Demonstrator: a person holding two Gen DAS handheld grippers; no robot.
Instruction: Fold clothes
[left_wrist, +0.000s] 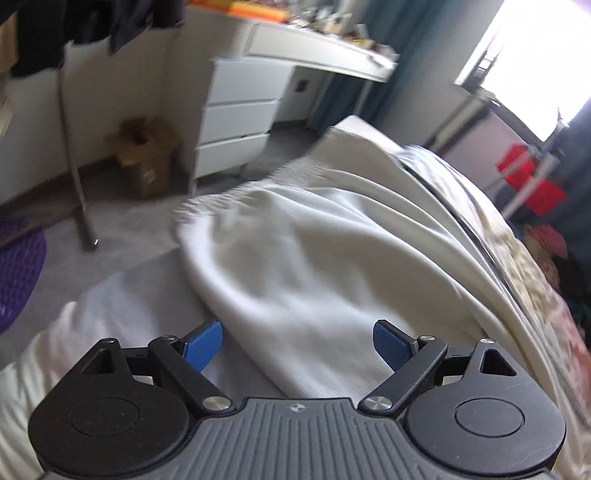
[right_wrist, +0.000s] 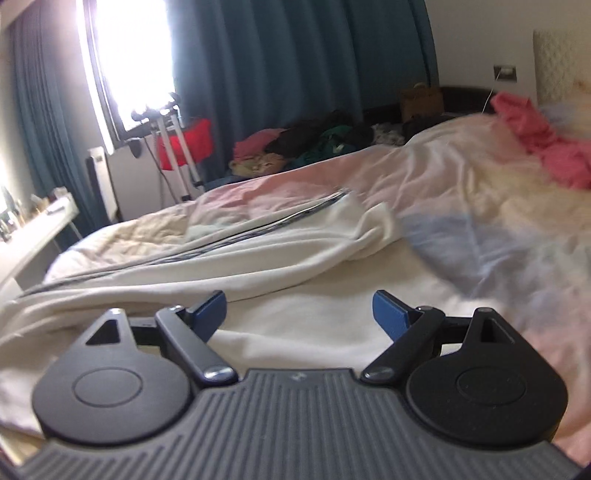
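A cream-white garment (left_wrist: 314, 251) with a dark zip stripe (left_wrist: 465, 225) lies rumpled across the bed. My left gripper (left_wrist: 297, 345) hovers open just above its near end, blue pads (left_wrist: 205, 345) spread wide with nothing between them. In the right wrist view the same garment (right_wrist: 221, 258) stretches from the left edge toward the bed's middle, its dark stripe (right_wrist: 229, 240) running along it. My right gripper (right_wrist: 299, 314) is open too, low over the white cloth, holding nothing.
A patterned duvet (right_wrist: 480, 206) covers the bed, with a pink garment (right_wrist: 546, 136) at its far right. A clothes pile (right_wrist: 306, 147) lies by teal curtains (right_wrist: 295, 55). White drawers (left_wrist: 236, 118), a cardboard box (left_wrist: 144, 155) and a purple mat (left_wrist: 18, 266) stand on the floor.
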